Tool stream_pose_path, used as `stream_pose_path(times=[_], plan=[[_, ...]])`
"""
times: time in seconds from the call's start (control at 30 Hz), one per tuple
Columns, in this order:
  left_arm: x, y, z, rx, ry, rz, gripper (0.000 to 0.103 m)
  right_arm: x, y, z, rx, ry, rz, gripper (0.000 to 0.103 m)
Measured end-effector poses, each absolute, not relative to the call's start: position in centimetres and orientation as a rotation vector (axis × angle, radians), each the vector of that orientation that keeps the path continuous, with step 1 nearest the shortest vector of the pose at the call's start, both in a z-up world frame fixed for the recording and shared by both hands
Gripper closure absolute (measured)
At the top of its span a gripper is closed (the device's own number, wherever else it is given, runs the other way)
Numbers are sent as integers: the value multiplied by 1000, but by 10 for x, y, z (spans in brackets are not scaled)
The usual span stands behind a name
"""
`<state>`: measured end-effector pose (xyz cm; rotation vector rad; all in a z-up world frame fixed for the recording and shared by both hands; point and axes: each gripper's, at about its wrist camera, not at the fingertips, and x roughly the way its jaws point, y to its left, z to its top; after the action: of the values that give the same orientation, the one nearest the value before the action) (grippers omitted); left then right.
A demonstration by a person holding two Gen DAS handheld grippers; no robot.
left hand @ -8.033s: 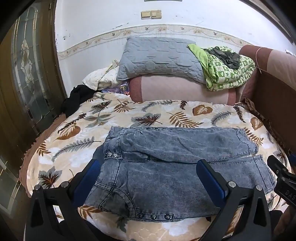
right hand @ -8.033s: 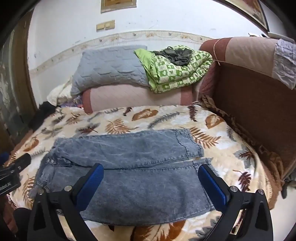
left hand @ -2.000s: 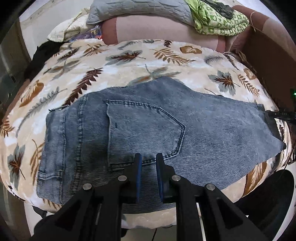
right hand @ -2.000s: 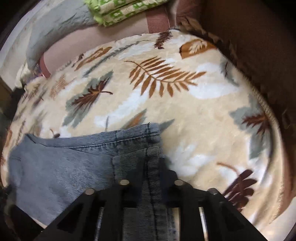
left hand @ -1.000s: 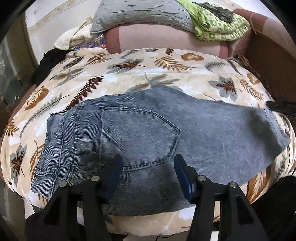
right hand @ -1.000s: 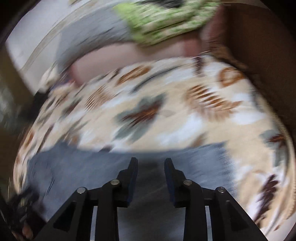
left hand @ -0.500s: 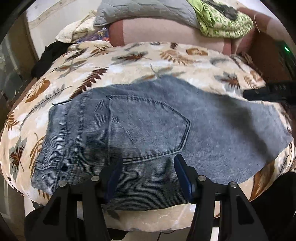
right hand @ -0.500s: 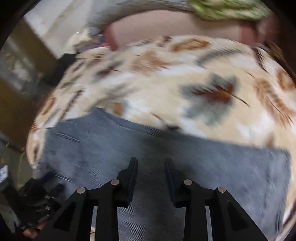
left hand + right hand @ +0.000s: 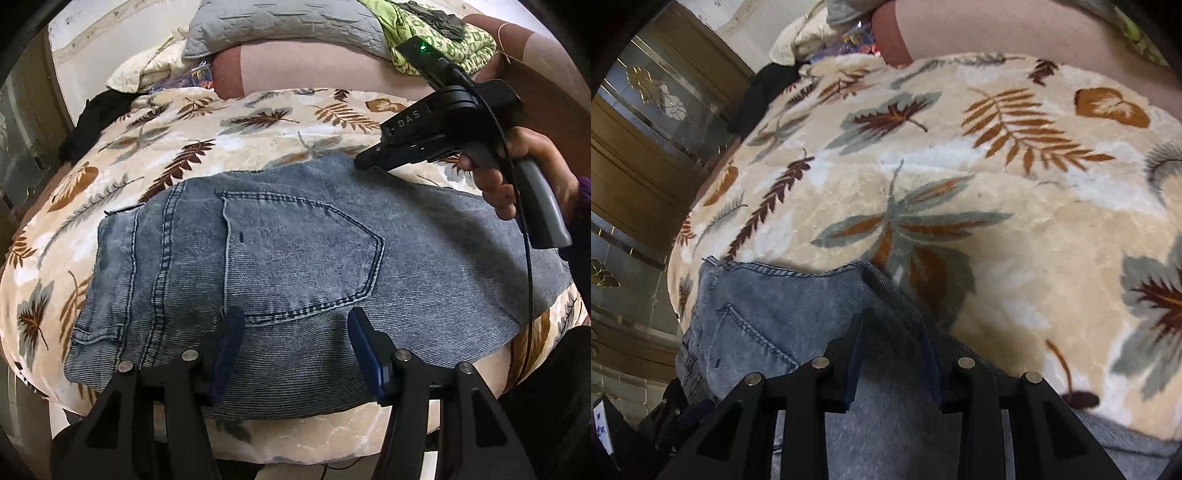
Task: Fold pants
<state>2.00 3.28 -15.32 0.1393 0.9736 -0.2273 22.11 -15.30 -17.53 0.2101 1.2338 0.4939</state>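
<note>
We hold the left gripper (image 9: 295, 343) low over the near edge of the pants (image 9: 295, 258), its fingers apart with only denim beneath the gap and nothing clamped. The right gripper (image 9: 892, 354) sits at the far edge of the same garment, its fingers (image 9: 855, 350) standing a modest gap apart above the cloth; from the left wrist view its tip (image 9: 364, 162) is at or just above the denim edge, and we cannot tell whether it touches. The pants lie flat on the leaf-print blanket (image 9: 997, 184) of the bed, folded lengthwise, back pocket (image 9: 299, 258) up, waistband towards the left. We judge the denim to be soft yet fairly heavy and thick: it drapes, does not slip readily on the plush blanket, and cannot break. A pinch must take both stacked layers, or the lower leg stays behind. The stitched edges and the waistband give the firmest hold; a mid-panel pinch only raises a ridge.
</note>
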Motion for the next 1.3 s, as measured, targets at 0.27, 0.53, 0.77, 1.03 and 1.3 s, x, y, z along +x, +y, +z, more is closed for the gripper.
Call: stream_pose_path(times=[0.27, 0.53, 0.77, 1.03, 1.3], plan=[[24, 31, -158, 144, 978, -225, 44, 218, -139, -173, 96, 1217, 506, 98], [31, 34, -155, 141, 975, -201, 44, 219, -133, -164, 18, 1165, 437, 100], [39, 33, -162, 170, 993, -157, 44, 228, -136, -173, 18, 1157, 364, 101], [32, 39, -160, 182, 991, -145, 44, 213, -157, -163, 217, 1114, 351, 100], [40, 83, -136, 127, 938, -15, 44, 133, -181, -142, 250, 1110, 340, 99]])
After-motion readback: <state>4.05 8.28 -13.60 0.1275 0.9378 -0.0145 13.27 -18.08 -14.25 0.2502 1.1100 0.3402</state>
